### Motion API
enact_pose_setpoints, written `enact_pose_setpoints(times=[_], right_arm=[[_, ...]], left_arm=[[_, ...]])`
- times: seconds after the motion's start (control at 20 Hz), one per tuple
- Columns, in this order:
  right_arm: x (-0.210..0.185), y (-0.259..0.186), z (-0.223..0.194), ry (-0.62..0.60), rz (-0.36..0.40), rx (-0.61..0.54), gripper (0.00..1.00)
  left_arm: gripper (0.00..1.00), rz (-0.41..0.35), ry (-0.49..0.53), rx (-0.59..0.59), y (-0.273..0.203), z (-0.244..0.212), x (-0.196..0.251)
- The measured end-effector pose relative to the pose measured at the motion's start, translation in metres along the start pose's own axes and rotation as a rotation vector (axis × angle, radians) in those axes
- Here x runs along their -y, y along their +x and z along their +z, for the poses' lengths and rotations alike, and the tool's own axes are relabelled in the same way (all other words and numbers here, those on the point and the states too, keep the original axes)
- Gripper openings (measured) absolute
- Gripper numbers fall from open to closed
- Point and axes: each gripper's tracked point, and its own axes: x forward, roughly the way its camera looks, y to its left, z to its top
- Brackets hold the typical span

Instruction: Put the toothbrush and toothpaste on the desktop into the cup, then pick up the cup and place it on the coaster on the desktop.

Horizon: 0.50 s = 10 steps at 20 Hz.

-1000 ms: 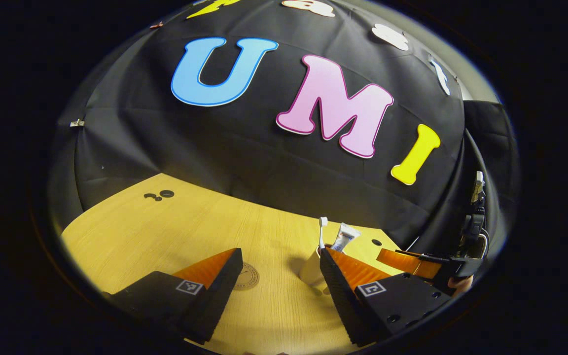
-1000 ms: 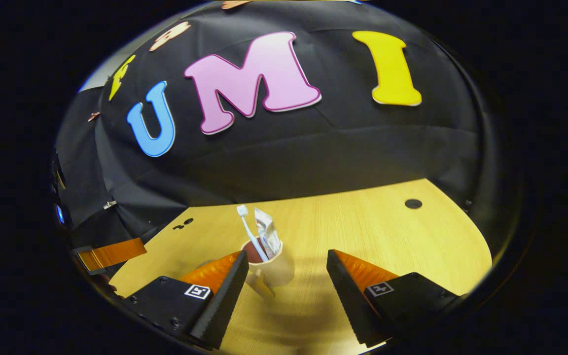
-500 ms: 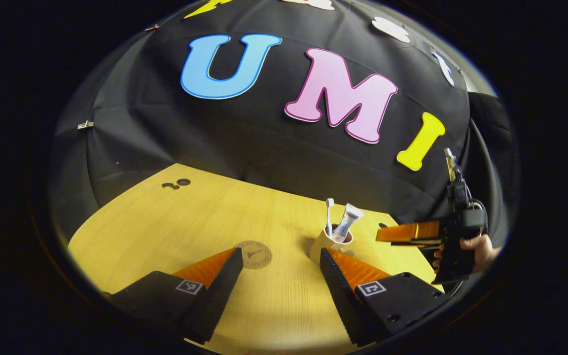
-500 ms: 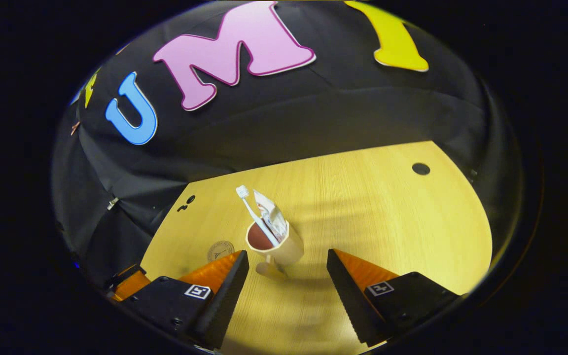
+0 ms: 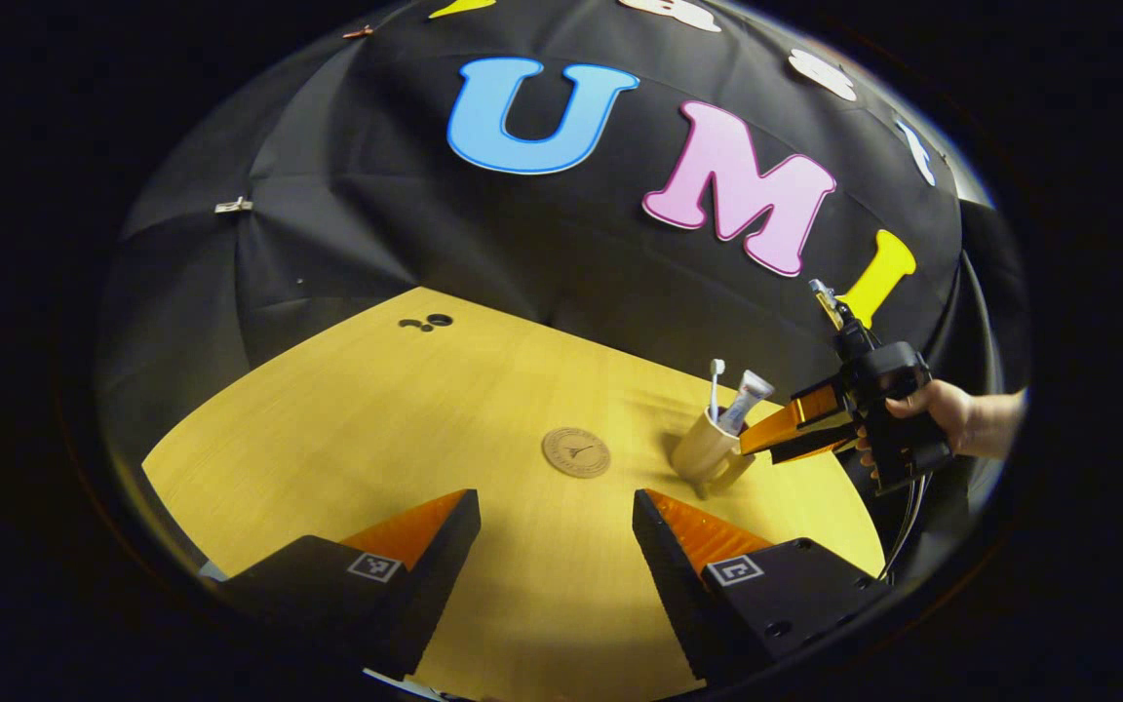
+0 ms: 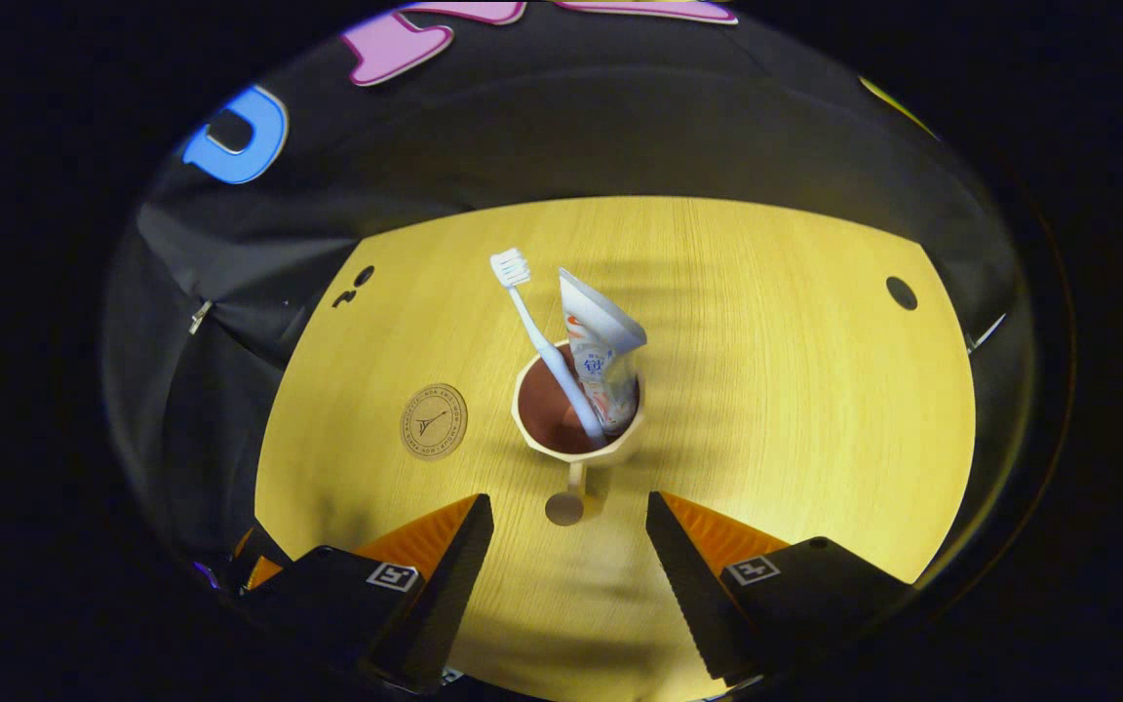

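Observation:
A cream cup [image 6: 620,441] with a dark inside stands on the wooden desktop, holding a white toothbrush [image 6: 542,341] and a toothpaste tube [image 6: 602,353]. Its handle [image 6: 573,480] points toward my right gripper [image 6: 569,505], which hangs open above and just behind the cup. The round coaster [image 6: 434,421] lies bare a short way left of the cup. In the left gripper view, the cup [image 5: 703,456] stands right of the coaster [image 5: 576,451], with the right gripper [image 5: 766,441] reaching its rim from the right. My left gripper [image 5: 557,507] is open, holding nothing, short of the coaster.
A hand [image 5: 942,414] holds the right gripper at the desk's right edge. Round cable holes [image 6: 902,292] [image 5: 435,320] sit near the far corners of the desktop [image 6: 766,390]. Black cloth walls close in the back and sides.
The right gripper has risen and tipped down to look into the cup. The left gripper has drawn back and away from the cup. The cup has stayed on the desk.

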Motion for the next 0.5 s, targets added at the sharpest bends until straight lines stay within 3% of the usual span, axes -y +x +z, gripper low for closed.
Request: enact_pose_setpoints(times=[0.05,0.1,0.25,0.3,0.35,0.5], right_arm=[[0.002,0.009,0.001,-0.001,-0.009,-0.027,0.96],[0.001,0.014,-0.001,-0.003,-0.016,-0.068,0.96],[-0.002,0.037,-0.009,-0.041,-0.048,-0.154,0.96],[-0.002,0.043,-0.011,-0.061,-0.062,-0.173,0.96],[-0.003,0.048,-0.013,-0.065,-0.071,-0.193,0.96],[-0.005,0.063,-0.016,-0.023,-0.083,-0.228,0.94]], left_arm=[[0.92,0.016,-0.008,-0.006,-0.005,-0.003,-0.010],[0.98,0.032,-0.018,-0.015,-0.006,-0.007,-0.019],[0.98,0.076,-0.046,-0.041,-0.010,-0.016,-0.043],[0.92,0.088,-0.054,-0.047,-0.011,-0.018,-0.051],[0.98,0.098,-0.061,-0.053,-0.012,-0.018,-0.057],[0.98,0.109,-0.073,-0.067,-0.013,-0.018,-0.064]])
